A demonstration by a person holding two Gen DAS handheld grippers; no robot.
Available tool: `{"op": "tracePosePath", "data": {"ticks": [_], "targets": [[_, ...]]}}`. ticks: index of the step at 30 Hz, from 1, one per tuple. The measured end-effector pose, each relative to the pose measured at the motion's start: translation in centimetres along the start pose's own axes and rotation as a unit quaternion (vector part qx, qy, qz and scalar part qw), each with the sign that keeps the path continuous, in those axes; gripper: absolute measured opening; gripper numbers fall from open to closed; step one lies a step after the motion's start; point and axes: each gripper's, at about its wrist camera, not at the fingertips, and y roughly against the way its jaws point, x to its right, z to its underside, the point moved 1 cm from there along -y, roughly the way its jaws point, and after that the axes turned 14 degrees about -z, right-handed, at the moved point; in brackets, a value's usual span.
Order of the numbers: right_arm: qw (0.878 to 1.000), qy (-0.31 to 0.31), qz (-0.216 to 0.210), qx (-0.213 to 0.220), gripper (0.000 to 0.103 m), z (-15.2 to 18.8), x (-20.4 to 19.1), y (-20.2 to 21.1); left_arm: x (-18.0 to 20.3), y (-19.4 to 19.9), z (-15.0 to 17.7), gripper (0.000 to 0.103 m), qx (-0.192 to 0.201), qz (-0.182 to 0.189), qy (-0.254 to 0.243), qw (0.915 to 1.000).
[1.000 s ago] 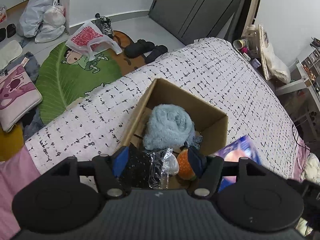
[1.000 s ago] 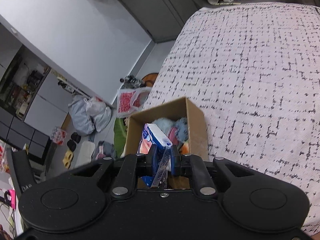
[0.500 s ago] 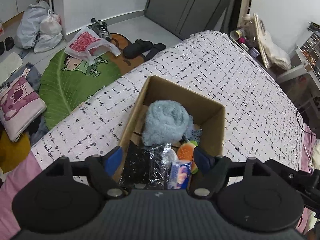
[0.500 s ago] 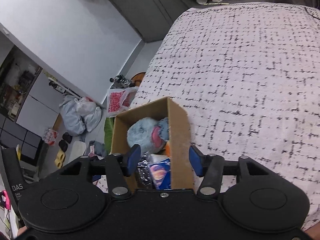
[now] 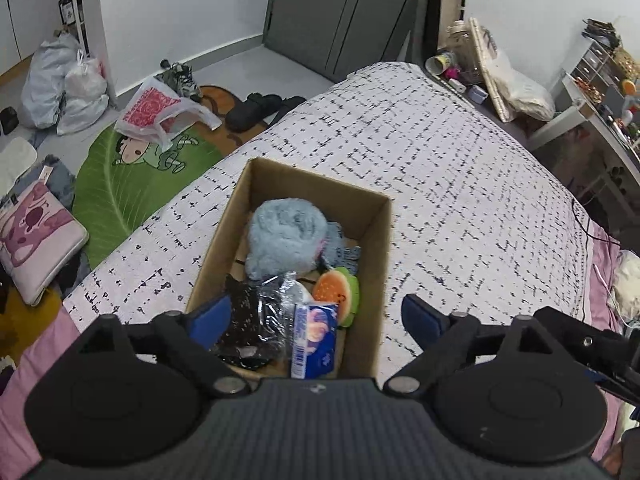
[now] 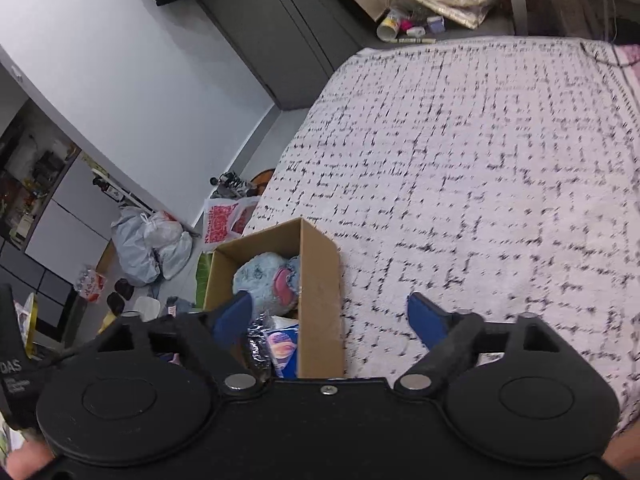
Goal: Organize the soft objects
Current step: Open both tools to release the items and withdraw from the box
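L gripper [image 5: 316, 316]: jaws opening, gripping nothing; you're letting pkgs settle in box [image 5: 378, 240].
R gripper [image 6: 330, 314]: same, opening, empty.
Plush [image 5: 286, 240]: sitting at 12 o'clock.

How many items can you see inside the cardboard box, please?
4: fluffy light-blue plush at the far end, orange round plush mid-right, black crinkly plastic packet and blue tissue pack nearest. More may be hidden underneath.
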Motion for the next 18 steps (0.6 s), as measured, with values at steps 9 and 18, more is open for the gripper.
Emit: {"op": "tracePosePath", "data": {"ticks": [9,18], "targets": [[1.0,0.022,-0.006,0.019,0.103,0.1,1.6,5.3,2.5,4.1,2.1,0.101,0.029,0.003,-0.018,0.9994],[0.998,0.059,-0.008,0.023,0.103,0.1,1.8,9.9,3.5,8.3,4.2,0.102,0.052,0.002,-0.024,0.9983]]}}
